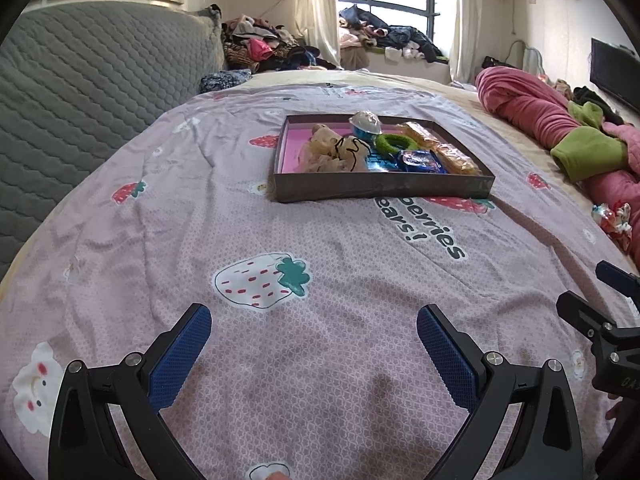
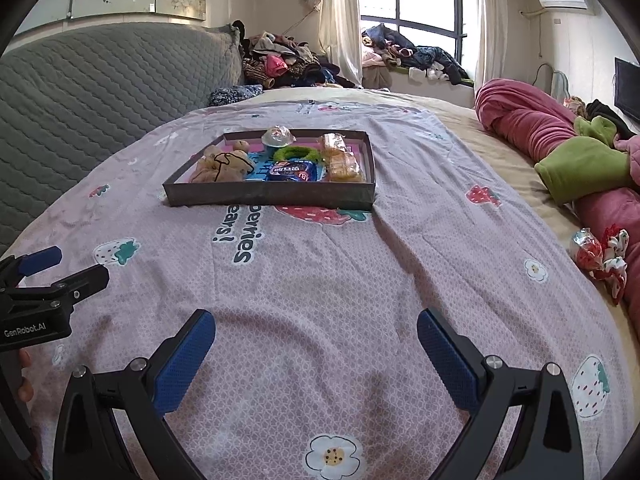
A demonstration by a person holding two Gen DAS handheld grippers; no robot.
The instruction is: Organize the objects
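My left gripper (image 1: 314, 350) and right gripper (image 2: 316, 354): both spread, empty, low over bedspread (image 1: 340, 280). Tray (image 1: 380, 188) with sorted objects lies far ahead, long axis left-right. Loose wrapped candy (image 2: 588, 254) at right edge, nearer my right gripper.

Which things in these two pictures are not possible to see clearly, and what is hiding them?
- Blue packet in the tray, right wrist view: label too small to read.
- Printed words on the bedsheet, left wrist view: the tray's front wall covers their start.
- Right gripper, left wrist view: cut off by the picture edge.
- Red and white wrapped thing, right wrist view: distorted near the edge; unidentifiable.
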